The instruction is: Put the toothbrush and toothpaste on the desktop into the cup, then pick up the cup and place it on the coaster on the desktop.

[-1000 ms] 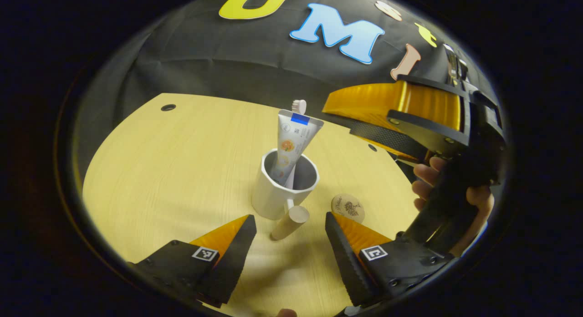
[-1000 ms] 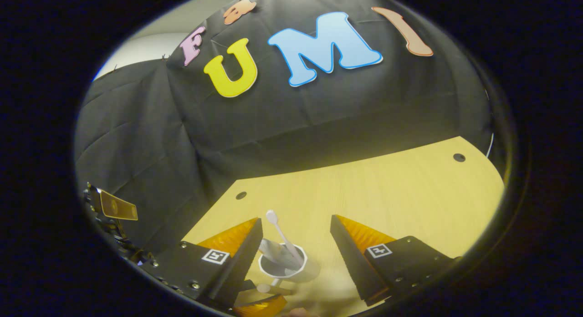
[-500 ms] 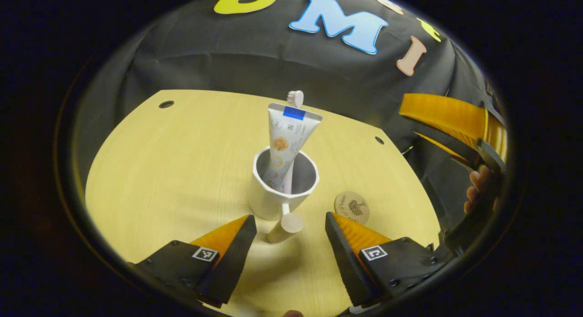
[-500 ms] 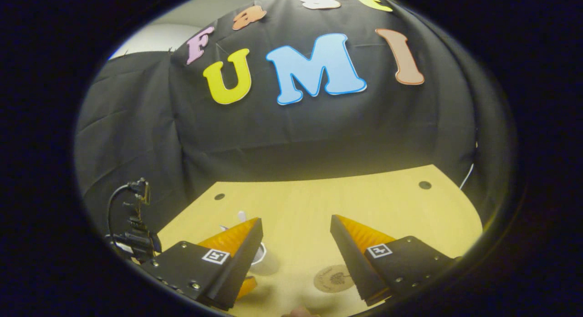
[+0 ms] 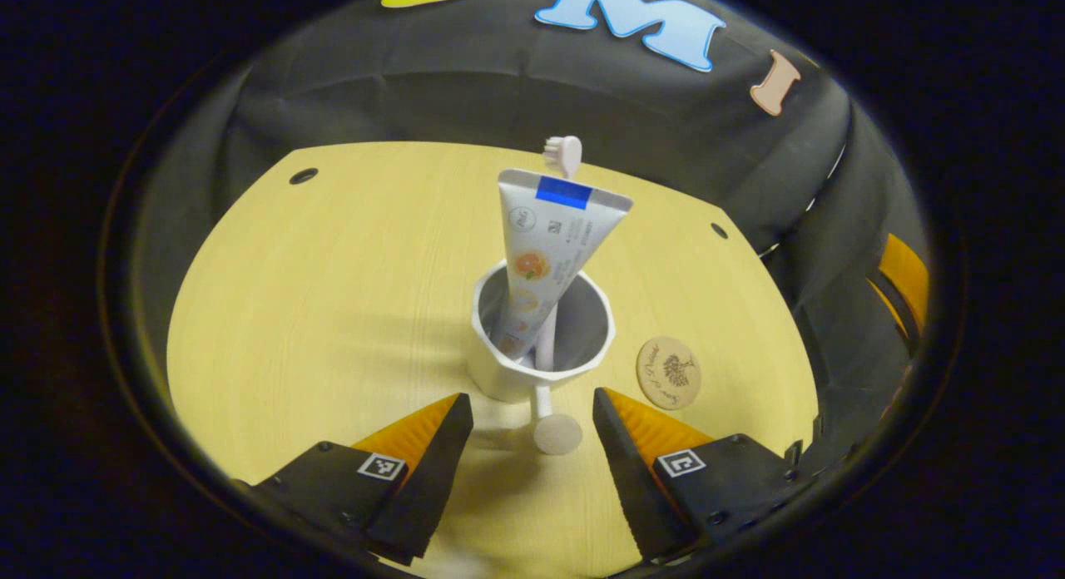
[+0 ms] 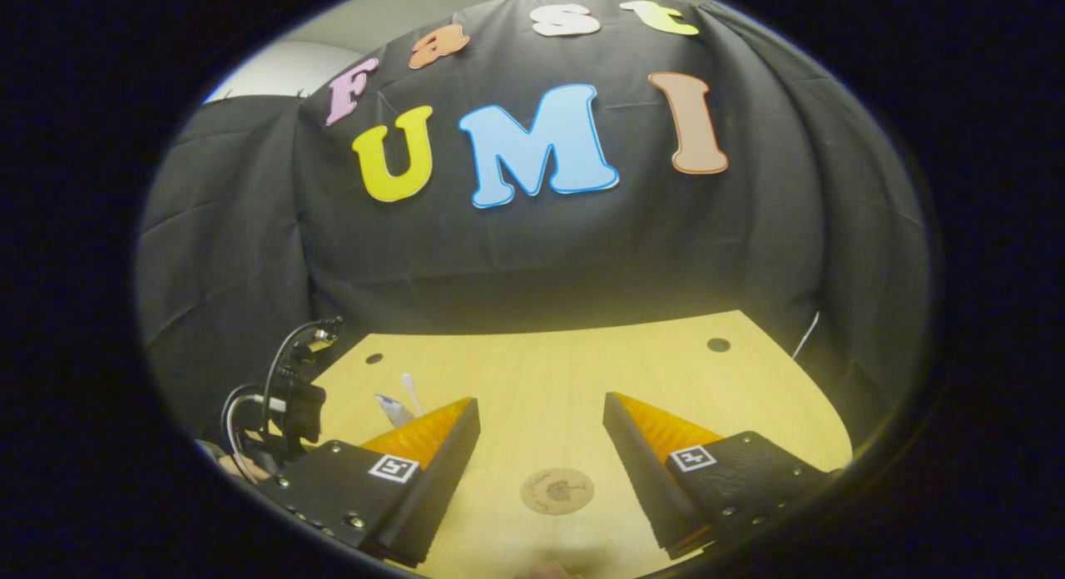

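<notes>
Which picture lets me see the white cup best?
The left gripper view. The cup stands whole in the middle of the desk, with the toothpaste and toothbrush standing in it. In the right gripper view, the right tool's finger hides the cup; just the toothpaste and toothbrush tops peek out.

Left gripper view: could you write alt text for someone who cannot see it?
A white cup stands on a wooden desk, holding a toothpaste tube and a toothbrush. The open left gripper frames the cup's handle without touching it. A round coaster lies bare to the cup's right.
</notes>
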Demonstrator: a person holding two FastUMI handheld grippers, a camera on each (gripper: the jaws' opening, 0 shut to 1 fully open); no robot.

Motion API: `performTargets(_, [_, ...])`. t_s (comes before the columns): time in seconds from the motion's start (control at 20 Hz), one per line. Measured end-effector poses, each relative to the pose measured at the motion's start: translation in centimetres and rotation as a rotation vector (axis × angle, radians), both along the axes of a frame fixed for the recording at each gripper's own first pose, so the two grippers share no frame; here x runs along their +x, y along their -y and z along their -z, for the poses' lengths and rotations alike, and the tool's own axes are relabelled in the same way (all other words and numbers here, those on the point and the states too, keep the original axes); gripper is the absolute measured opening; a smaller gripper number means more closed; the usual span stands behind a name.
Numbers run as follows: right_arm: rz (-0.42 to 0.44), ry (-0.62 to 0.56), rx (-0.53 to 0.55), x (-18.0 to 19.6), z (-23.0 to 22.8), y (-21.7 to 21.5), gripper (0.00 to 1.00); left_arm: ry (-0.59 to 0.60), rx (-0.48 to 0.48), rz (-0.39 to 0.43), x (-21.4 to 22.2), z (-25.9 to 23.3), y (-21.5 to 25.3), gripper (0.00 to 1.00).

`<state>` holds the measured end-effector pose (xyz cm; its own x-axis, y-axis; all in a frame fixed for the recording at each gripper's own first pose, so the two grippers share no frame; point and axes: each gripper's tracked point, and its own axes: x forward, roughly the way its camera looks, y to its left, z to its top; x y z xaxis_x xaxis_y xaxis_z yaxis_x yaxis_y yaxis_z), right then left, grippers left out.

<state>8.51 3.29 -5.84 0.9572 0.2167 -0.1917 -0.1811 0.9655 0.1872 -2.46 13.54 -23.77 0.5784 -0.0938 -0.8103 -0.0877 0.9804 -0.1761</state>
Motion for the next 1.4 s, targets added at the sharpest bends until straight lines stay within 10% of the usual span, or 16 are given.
performTargets(0.8, [0.088, -0.078, 0.021, -2.7, 2.8, 4.4, 0.94, -0.070, 0.123, 0.034, 1.2, 1.3, -0.1, 0.32])
performTargets(1.4, [0.093, -0.084, 0.039, -2.2, 2.9, 4.9, 0.94, -0.026, 0.139, 0.027, 1.2, 1.3, 1.0, 0.25])
